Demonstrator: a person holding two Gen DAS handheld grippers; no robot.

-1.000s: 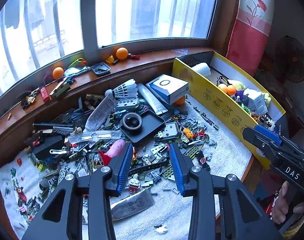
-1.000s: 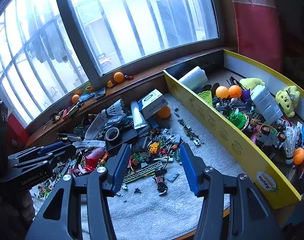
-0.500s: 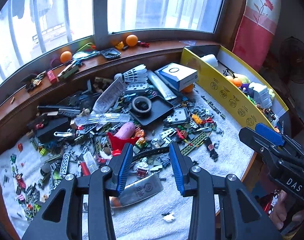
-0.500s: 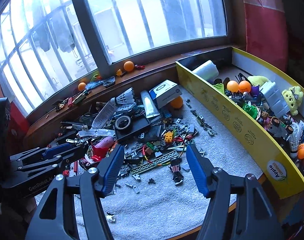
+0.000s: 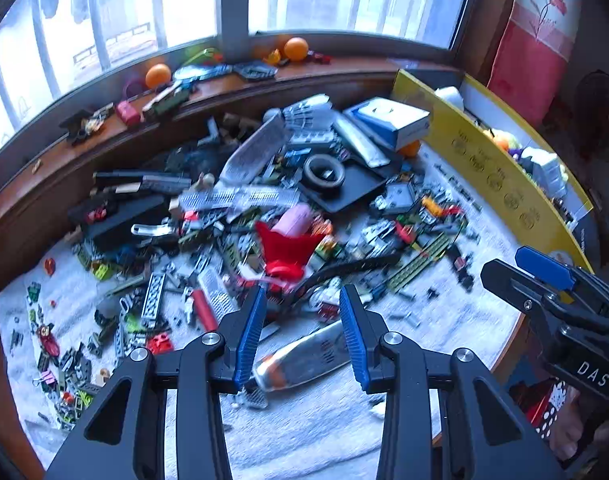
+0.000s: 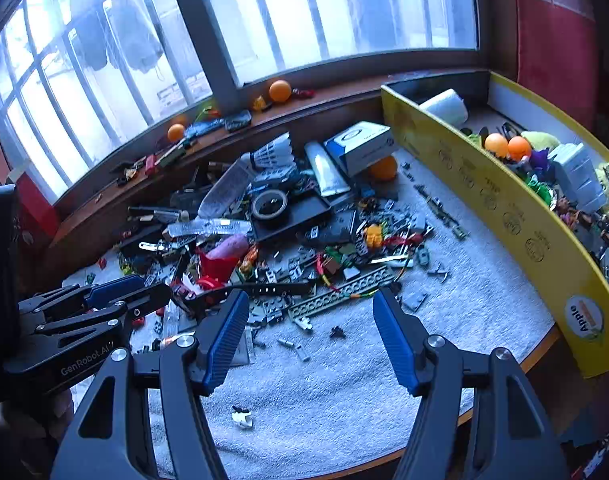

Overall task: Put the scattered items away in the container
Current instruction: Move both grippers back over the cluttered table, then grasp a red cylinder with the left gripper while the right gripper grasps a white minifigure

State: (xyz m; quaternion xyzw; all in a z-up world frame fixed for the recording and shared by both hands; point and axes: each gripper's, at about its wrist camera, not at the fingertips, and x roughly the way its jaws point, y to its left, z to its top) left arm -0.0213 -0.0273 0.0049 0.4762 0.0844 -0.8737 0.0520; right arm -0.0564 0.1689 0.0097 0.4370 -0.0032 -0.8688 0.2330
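both grippers empty: left gripper (image 5: pixel 300 308) half open above the silver metal pouch (image 5: pixel 304 354), right gripper (image 6: pixel 310 312) spread wide. yellow cardboard container (image 6: pixel 500 216) lies right. crowded bricks beside the pouch might get pinched too.

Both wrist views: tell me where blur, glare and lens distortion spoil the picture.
Left wrist view: the toy pile around the red funnel is smeared by motion blur, while the left claw stays crisp. Right wrist view: sharper, the tape roll reads cleanly. Both views: the window blows out white, the fisheye bends the yellow box wall, and the corners go dark.
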